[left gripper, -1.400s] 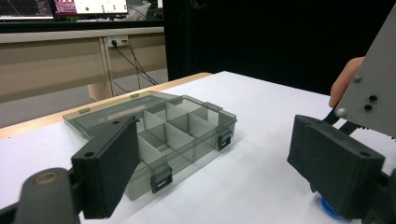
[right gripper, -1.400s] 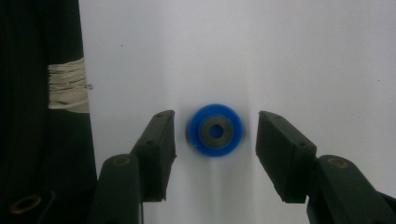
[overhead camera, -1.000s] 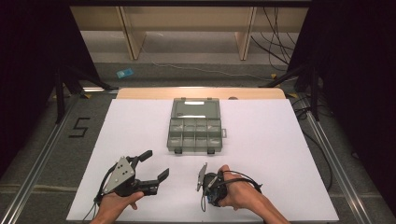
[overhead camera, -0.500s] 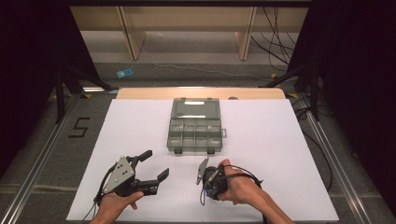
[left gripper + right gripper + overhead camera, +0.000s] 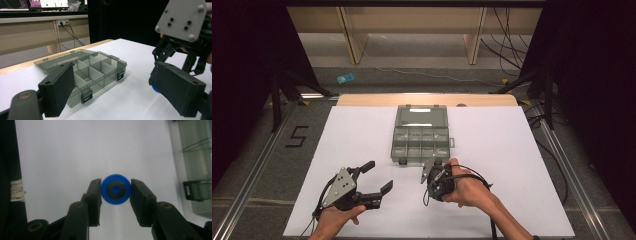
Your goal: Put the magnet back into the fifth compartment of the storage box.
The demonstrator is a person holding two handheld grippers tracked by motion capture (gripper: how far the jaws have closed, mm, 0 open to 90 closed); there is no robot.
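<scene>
Blue round fitting [image 5: 116,189], pinched edge-on by the right gripper [image 5: 116,191] just beside the compartment box [image 5: 419,140], may squirt free (left gripper [image 5: 373,177] gapes empty).

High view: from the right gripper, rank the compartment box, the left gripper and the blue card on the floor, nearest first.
From the right gripper:
1. Compartment box, just ahead on the table.
2. Left gripper, to its left, near the table's front.
3. Blue card, on the floor beyond the table.

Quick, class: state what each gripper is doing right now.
Left gripper: open, holding nothing.
Right gripper: closed on a blue ring.
</scene>
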